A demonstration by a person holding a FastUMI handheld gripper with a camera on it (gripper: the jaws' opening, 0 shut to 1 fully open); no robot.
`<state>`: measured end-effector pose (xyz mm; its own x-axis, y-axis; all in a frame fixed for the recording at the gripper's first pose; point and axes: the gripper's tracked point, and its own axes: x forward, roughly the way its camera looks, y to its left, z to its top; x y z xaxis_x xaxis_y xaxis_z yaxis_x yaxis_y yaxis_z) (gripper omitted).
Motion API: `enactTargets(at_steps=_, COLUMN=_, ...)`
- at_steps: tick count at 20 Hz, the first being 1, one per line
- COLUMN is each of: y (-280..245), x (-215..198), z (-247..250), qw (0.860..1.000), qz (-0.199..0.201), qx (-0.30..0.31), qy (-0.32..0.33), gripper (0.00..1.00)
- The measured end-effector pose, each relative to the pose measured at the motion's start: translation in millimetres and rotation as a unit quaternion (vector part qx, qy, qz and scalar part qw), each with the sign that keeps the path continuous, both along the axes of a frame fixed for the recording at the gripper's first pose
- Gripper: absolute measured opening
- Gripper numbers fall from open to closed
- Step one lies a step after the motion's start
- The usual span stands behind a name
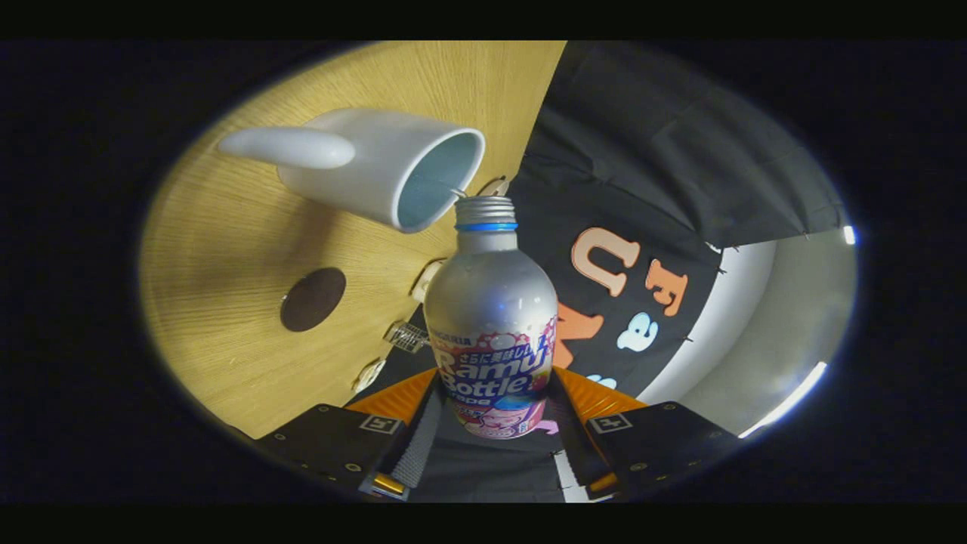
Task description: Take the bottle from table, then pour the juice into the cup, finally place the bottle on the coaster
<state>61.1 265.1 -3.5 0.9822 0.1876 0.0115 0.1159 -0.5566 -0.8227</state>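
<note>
- There is one bottle (491, 325). It is silver, with a bright picture label low on its body and a blue ring under its neck.
- The bottle has no cap on. Its open mouth has screw lines around it.
- There is one hand-held gripper (492, 423). It has two fingers (417, 438), one on each side of the bottle, and both press on the lower part of the bottle. The hand-held gripper is clamped on the bottle.
- There is one cup (378, 166). It is white on the outside and pale blue on the inside. It has one handle, which sticks out on the side away from the bottle.
- The mouth of the bottle is right at the rim of the cup. The two are touching or almost touching; which one is hard to tell.
- No juice can be made out inside the cup or at the bottle's mouth.
- There is one coaster (313, 299). It is round and dark brown. It lies flat on the desk, beside the bottle's body and apart from the cup, on the side of the cup away from its handle.
- There is one desk (227, 355). It is light wood with fine lines in it. The cup and the coaster are both on it.
- A few small pale clips (424, 281) sit along the edge of the desk, close to the bottle. About four can be counted.
- Past the desk's edge, behind the bottle, hangs the black cloth wall (642, 151) of the booth.
</note>
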Motion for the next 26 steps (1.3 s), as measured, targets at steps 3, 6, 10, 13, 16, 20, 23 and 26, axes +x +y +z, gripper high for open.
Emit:
enactTargets(at_steps=3, y=0.1, x=1.4, z=0.6, qw=1.000, qz=0.000, qx=-0.003, qy=0.000, gripper=0.74)
enactTargets(at_steps=6, y=0.4, x=1.1, z=-2.6, qw=1.000, qz=0.000, qx=-0.004, qy=0.003, gripper=0.75)
enactTargets(at_steps=10, y=-1.9, x=1.4, z=-3.0, qw=1.000, qz=-0.001, qx=0.004, qy=0.009, gripper=0.74)
enactTargets(at_steps=13, y=-8.9, x=1.7, z=-8.4, qw=0.998, qz=-0.012, qx=0.046, qy=0.029, gripper=0.75)
enactTargets(at_steps=16, y=-9.7, x=1.5, z=-17.0, qw=0.996, qz=-0.018, qx=0.078, qy=0.049, gripper=0.75)
enactTargets(at_steps=20, y=-18.3, x=3.0, z=-32.6, qw=0.980, qz=-0.036, qx=0.171, qy=0.097, gripper=0.75)
enactTargets(at_steps=23, y=-21.1, x=1.0, z=-46.3, qw=0.953, qz=-0.049, qx=0.260, qy=0.144, gripper=0.75)
enactTargets(at_steps=26, y=-20.9, x=2.4, z=-56.9, qw=0.915, qz=-0.060, qx=0.352, qy=0.188, gripper=0.75)
